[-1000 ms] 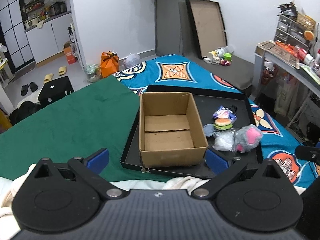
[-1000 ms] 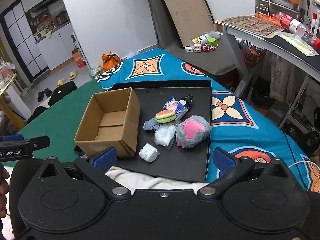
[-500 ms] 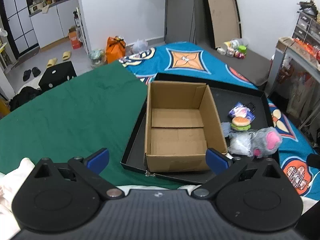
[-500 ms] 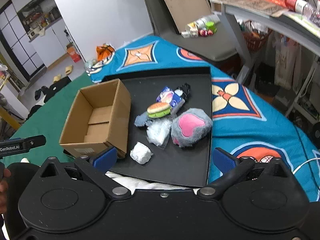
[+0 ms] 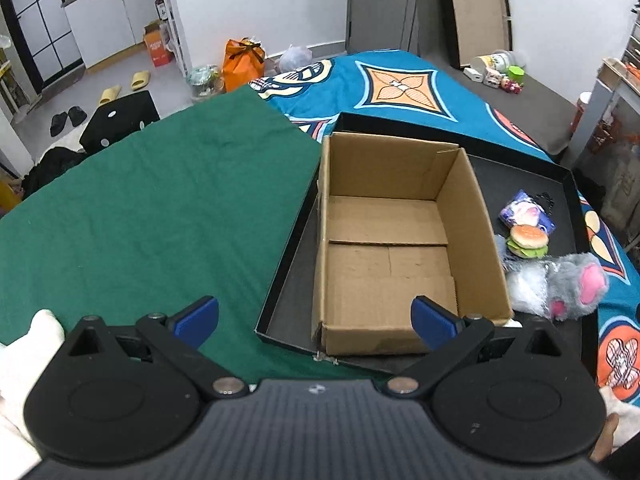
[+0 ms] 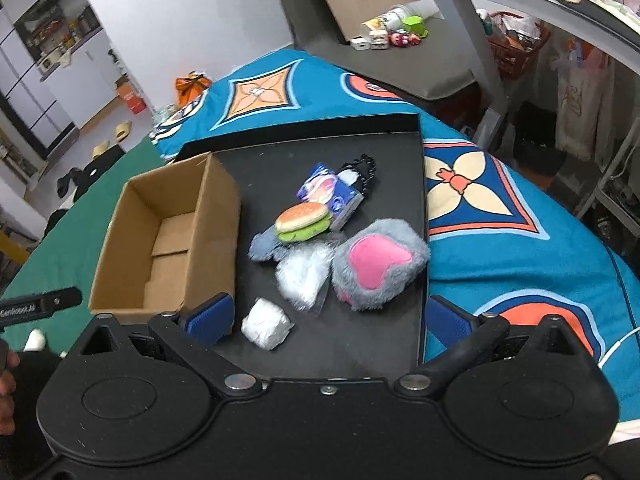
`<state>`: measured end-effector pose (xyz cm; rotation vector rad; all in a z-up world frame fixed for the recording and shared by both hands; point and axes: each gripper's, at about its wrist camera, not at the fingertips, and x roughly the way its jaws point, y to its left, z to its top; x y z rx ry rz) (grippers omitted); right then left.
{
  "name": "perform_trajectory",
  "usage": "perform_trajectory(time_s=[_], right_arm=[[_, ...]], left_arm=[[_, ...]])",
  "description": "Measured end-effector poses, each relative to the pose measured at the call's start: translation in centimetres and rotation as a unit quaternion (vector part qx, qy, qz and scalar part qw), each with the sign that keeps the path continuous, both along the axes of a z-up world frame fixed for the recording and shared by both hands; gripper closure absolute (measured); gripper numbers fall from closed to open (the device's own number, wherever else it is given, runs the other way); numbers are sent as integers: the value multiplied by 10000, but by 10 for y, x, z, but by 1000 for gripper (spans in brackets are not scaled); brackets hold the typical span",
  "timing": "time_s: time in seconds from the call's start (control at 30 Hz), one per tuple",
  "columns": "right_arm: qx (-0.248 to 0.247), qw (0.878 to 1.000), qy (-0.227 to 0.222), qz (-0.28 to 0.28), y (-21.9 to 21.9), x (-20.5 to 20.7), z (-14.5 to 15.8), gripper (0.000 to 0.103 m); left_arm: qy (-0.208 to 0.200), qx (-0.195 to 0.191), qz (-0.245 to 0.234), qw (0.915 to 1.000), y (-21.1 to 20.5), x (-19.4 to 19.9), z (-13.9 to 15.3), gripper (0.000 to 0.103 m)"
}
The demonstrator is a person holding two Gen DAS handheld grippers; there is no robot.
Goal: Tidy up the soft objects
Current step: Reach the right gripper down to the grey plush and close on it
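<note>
**Both grippers spread wide, nothing between the pads**

The left gripper (image 5: 315, 321) has its jaws wide apart, one blue pad (image 5: 197, 319) at about 8 o'clock in its own view and the other at 4 o'clock, with nothing clamped between them. The right gripper (image 6: 328, 316) is likewise spread, its blue pads (image 6: 210, 317) sitting at 8 and 4 o'clock and gripping nothing. In the right wrist view, part of the left gripper's body juts in at 9 o'clock, with fingertips (image 6: 6, 376) of a hand showing just below it at the frame edge.
</note>
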<state>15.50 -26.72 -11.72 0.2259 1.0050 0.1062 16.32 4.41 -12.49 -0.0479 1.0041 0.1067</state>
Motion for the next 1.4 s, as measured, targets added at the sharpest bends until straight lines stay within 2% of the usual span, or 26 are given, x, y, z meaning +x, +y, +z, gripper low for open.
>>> perform_trajectory(time_s=[0.17,0.3,0.6,0.87,1.03,1.1,1.13,1.2,1.27,1.4], right_arm=[[100,9995,179,-234,-7,20,-13,2],[381,9975,353,-476,-15,33,-25,5],[688,9916,605,-909,-25,60,-47,8],[875,9842,931,-1229,-37,82,-71,10],[1027,9781,1197,-1357,-39,92,-84,14],[968,9783,1217,-1372,-39,96,-87,15],[941,9778,1263,-1381,-38,98,-89,20],[990,9755,1315,-1460,-39,99,-92,29],[900,9743,1353,-1558,-40,100,-93,45],[914,9745,1264,-1616,-44,98,-92,51]], left_arm=[[268,11,63,9996,2,18,-18,5],[409,114,-18,9991,0,27,-26,8],[731,437,-147,9963,-11,50,-49,26],[1051,652,-204,9921,-15,66,-65,49],[1310,734,-231,9884,-16,73,-72,77],[1326,672,-219,9886,-14,76,-72,84],[1315,658,-221,9889,-13,76,-71,90],[1307,645,-249,9890,-12,78,-70,91],[1316,593,-253,9892,-8,80,-68,91],[1275,595,-255,9897,-2,84,-66,91]])
